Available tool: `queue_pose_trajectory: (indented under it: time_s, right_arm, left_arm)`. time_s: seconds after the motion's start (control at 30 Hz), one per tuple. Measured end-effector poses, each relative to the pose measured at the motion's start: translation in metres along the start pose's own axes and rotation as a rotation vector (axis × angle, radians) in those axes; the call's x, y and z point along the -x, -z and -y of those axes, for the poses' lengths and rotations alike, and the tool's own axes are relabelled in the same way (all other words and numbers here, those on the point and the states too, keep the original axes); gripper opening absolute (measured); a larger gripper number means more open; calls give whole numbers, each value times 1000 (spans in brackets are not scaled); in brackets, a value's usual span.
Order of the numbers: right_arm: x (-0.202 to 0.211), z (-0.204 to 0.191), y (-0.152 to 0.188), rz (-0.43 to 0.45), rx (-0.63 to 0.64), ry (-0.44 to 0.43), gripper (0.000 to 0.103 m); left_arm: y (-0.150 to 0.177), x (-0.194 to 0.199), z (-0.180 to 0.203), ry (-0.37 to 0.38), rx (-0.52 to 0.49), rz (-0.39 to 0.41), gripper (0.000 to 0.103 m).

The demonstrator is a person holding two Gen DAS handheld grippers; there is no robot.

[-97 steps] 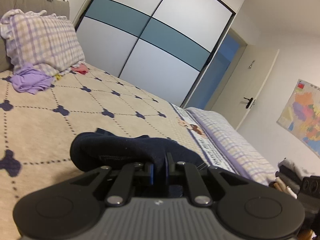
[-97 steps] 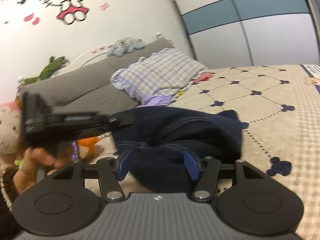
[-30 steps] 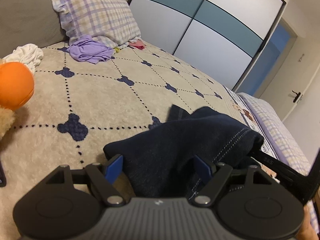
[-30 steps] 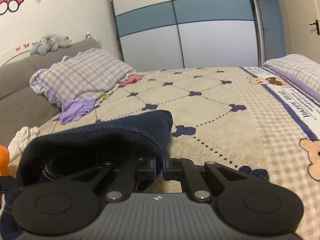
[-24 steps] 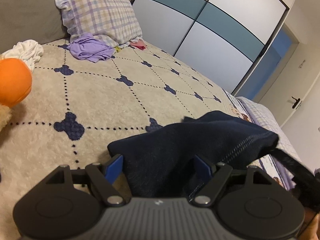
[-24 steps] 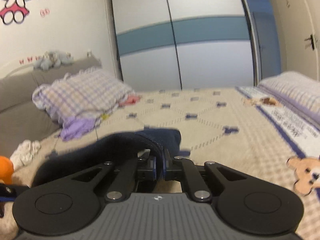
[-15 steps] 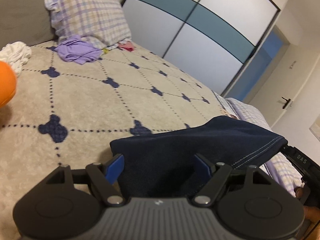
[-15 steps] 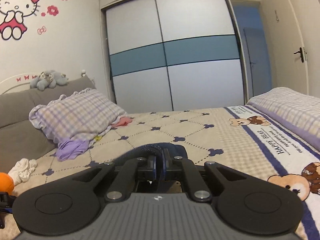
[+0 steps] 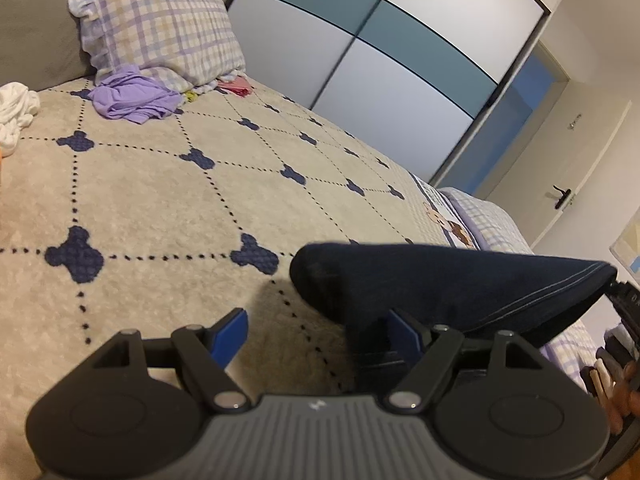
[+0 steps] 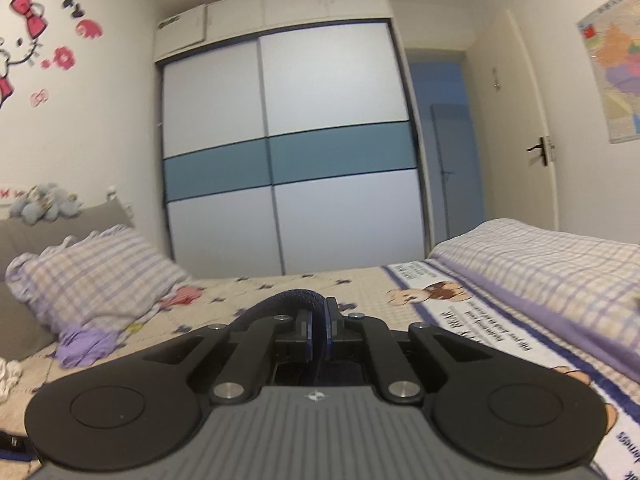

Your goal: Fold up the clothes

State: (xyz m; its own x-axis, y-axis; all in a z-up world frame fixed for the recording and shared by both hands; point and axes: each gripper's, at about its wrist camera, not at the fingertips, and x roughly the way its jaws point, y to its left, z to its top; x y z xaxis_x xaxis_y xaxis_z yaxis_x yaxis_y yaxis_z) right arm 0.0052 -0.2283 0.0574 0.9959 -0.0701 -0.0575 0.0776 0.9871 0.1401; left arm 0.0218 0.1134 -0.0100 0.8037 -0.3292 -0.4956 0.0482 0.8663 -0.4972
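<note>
Navy garment (image 9: 448,284); beige bedspread (image 9: 160,208), probably navy-dotted.

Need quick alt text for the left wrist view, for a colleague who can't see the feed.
The left gripper is open above a beige bedspread, and a dark blue garment hangs lifted to its right, beside its right finger. Behind lie a checked pillow, purple cloth and a wardrobe.

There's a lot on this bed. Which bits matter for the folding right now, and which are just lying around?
In use: dark navy garment; right gripper, jaws shut on it; left gripper, jaws open.

Lying about: purple cloth; white cloth; checked pillow; pink item.
</note>
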Motion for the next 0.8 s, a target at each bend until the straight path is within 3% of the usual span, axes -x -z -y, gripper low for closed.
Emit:
queue_pose_trajectory:
  time_s: [0.37,0.8]
  right_arm:
    - [-3,43,-11,22,-42,151,6]
    - [-32,130,6,-133,-171,423,7]
  left_arm:
    - [4,1,18,99,-36,9,79]
    - [12,-17,41,132,-46,-42,79]
